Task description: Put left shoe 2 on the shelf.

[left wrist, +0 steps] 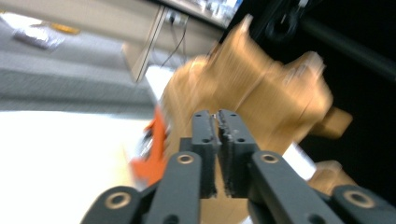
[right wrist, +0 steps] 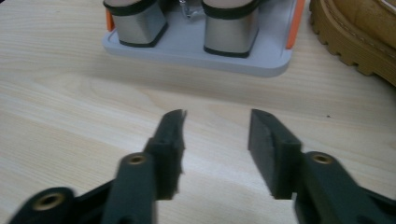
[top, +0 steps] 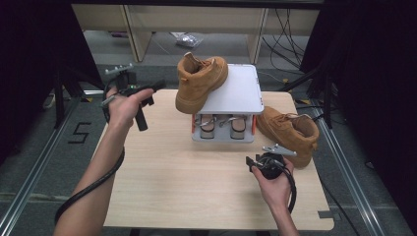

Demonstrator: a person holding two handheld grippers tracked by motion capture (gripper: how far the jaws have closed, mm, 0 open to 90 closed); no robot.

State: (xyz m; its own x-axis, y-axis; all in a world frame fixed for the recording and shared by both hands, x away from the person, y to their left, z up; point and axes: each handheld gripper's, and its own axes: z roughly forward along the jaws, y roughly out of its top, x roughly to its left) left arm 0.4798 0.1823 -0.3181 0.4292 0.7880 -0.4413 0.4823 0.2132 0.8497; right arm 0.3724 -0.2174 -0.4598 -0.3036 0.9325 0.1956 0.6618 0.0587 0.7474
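A: Our left gripper (top: 147, 105) hangs at the tabletop's (top: 196, 187) far left, jaws pressed together on nothing, beside the tan boot (top: 199, 81) perched on the grey rack's (top: 236, 91) left edge.

B: Our right gripper (right wrist: 215, 133) rests near right, jaws parted and empty; the second boot (top: 290, 130) lies just beyond.

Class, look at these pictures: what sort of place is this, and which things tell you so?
Probably a lab or workshop set up for recording: a lone wooden table on grey floor, loose cables behind it, dark curtains at both sides.
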